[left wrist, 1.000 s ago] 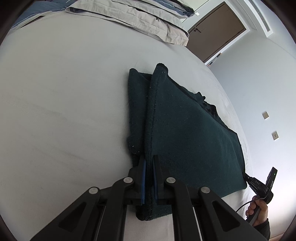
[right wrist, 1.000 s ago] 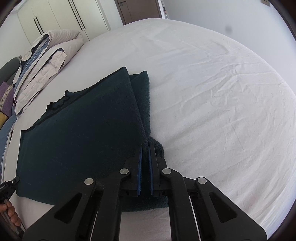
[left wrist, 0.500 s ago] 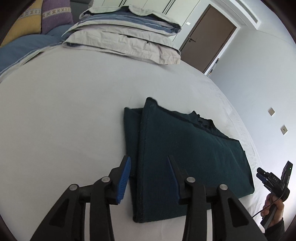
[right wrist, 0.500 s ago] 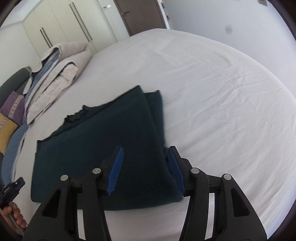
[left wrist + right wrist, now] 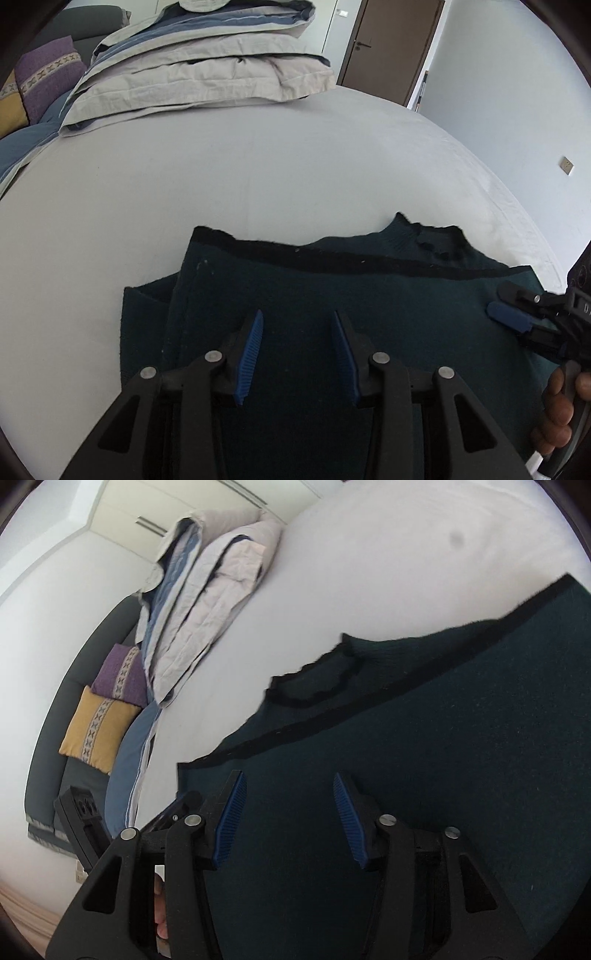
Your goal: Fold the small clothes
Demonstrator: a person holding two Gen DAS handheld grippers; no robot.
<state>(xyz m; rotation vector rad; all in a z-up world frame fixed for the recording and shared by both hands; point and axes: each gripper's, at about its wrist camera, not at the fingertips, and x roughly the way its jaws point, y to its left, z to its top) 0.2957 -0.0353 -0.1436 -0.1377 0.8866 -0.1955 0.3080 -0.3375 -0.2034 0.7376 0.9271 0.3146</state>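
Observation:
A dark teal knit garment (image 5: pixel 369 295) lies folded flat on the white bed sheet (image 5: pixel 258 166), its collar (image 5: pixel 432 236) at the far edge. My left gripper (image 5: pixel 297 317) hovers open over the garment's near left part, with only the cloth lying below its blue pads. In the left wrist view my right gripper (image 5: pixel 506 310) pokes in from the right edge, held by a hand (image 5: pixel 561 406). The right wrist view shows that gripper (image 5: pixel 288 775) open above the garment (image 5: pixel 443 757), its jaws closing with nothing between them.
A stack of folded grey and blue bedding (image 5: pixel 207 74) lies at the head of the bed. A purple cushion (image 5: pixel 118 679) and a yellow cushion (image 5: pixel 96 731) rest on a dark sofa beyond. A brown door (image 5: pixel 391 48) stands at the back. Bare sheet surrounds the garment.
Both grippers were shut on the garment's near folded edge, then let go and opened. Both have swung across over the cloth toward each other. The garment now lies flat.

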